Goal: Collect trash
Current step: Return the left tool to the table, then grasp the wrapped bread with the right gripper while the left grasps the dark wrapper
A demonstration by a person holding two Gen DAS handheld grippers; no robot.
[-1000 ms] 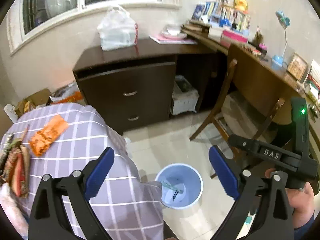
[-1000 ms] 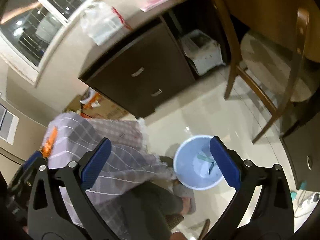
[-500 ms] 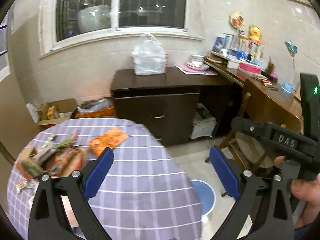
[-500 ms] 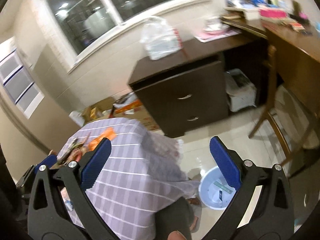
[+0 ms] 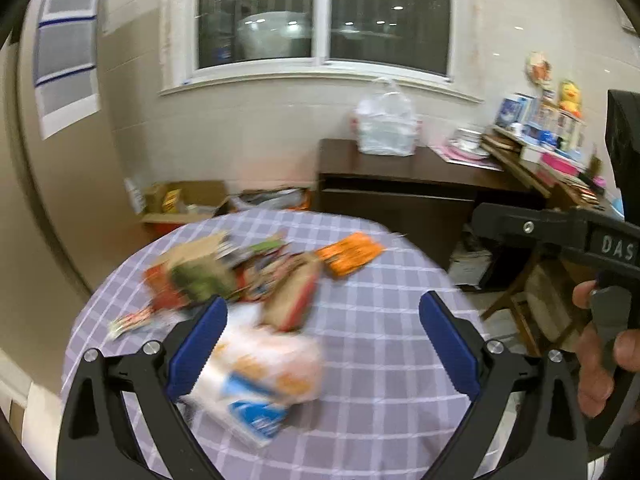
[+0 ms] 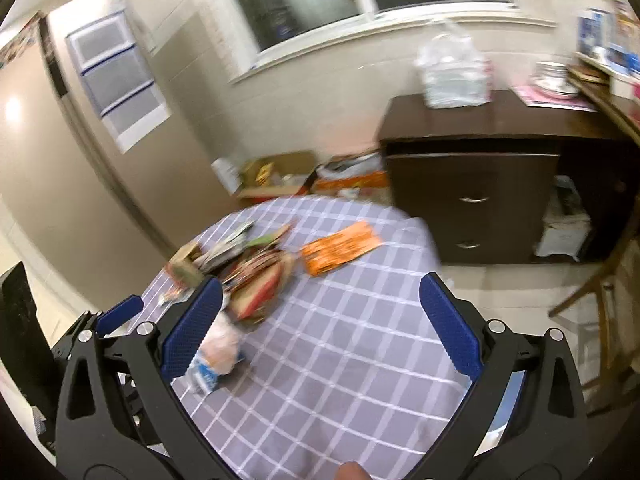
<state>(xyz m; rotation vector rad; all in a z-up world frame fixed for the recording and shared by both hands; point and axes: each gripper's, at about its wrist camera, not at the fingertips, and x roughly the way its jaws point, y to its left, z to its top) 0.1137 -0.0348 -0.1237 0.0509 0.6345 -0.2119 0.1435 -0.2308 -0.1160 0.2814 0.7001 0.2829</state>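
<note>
Both grippers' jaws apart, trash pile (image 5: 240, 272) left on round table (image 5: 380, 320), right half bare

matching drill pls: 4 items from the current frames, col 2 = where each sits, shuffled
Items:
1. orange wrapper
2. white plastic bag
3. cardboard box
4. left tongs

Places:
A. on the floor by the wall
B. over the checked tablecloth, open and empty
C. on the dark cabinet
D. flat on the tablecloth, apart from the wrapper pile

Pairs: 1-D, 2-C, 3-A, 4-B
</note>
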